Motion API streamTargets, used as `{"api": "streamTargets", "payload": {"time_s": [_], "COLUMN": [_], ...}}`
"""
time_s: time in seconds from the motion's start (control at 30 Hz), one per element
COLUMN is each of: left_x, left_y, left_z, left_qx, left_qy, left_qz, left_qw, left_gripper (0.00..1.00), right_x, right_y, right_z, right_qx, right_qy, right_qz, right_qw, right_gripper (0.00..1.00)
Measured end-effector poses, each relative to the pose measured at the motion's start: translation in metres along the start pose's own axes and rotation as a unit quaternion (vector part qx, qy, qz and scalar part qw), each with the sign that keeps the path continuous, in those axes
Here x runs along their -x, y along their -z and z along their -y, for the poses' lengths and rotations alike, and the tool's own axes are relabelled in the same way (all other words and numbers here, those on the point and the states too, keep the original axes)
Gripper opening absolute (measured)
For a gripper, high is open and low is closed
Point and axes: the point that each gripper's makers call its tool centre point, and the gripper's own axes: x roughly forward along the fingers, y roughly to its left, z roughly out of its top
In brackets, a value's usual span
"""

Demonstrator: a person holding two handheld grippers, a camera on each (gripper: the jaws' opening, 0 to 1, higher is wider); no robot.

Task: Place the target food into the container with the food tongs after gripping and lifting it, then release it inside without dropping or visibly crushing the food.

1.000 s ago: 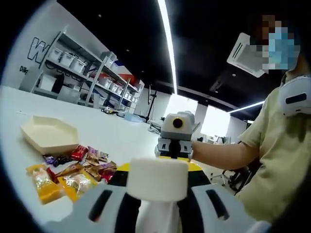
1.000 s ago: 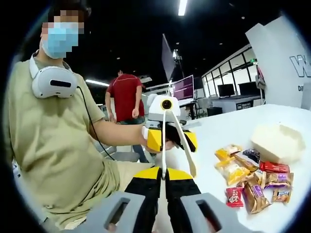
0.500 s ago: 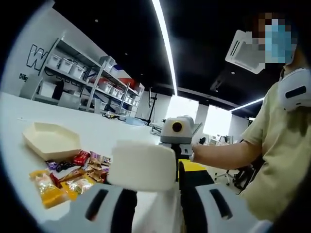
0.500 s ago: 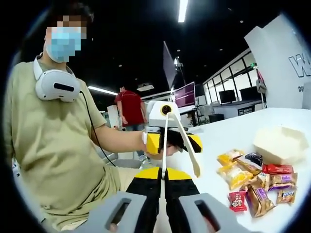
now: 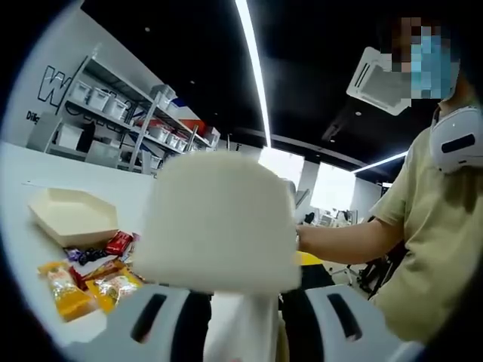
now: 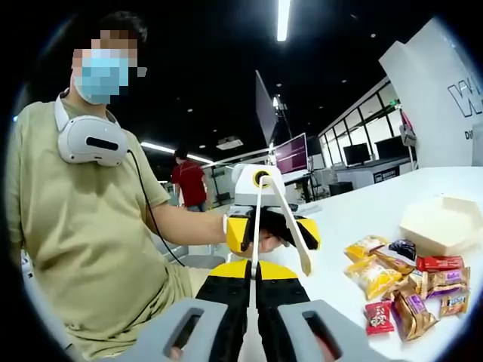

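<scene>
Oddly, no wrapper print reads clearly; only a large "W" shows on the far wall. One pair of cream food tongs [image 6: 264, 219] stands pinched between the right gripper [image 6: 255, 290] jaws, arms spread. Right of them lie the snack packets [image 6: 404, 283], uncountable, and one hexagonal container [image 6: 441, 224]. The left gripper [image 6: 260, 226] jaws are hidden.

- A person in an olive shirt [image 6: 83, 226] is seen, with white headphones [image 6: 89, 140] worn round the neck.
- A second person in a red shirt [image 6: 189, 183] is seen standing behind.
- Shelving [image 5: 124, 121] loaded with bins is seen against the wall.
- Monitors [image 6: 290, 153] are set on desks further back.
- Light strips [image 5: 253, 68] are fixed along the dark ceiling.
</scene>
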Motion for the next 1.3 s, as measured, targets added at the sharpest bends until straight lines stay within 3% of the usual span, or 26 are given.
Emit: {"api": "streamTargets", "payload": {"time_s": [0.6,1.3], "left_x": [-0.0027,-0.0041], "left_y": [-0.0045,-0.0043], "left_z": [0.0048,0.0064], "left_qx": [0.002,-0.014], "left_qy": [0.008,0.008], "left_qz": [0.013,0.012], "left_qw": [0.9999,0.9998], "left_gripper": [0.33,0.3], "right_x": [-0.0042,-0.0023], "right_y": [0.0057,0.0077], "right_z": [-0.0042,-0.004], "right_qx": [0.016,0.02], "right_qy": [-0.006,-0.006], "right_qz": [-0.041,-0.056], "right_qw": [0.999,0.9982], "right_gripper": [0.0,0.0]}}
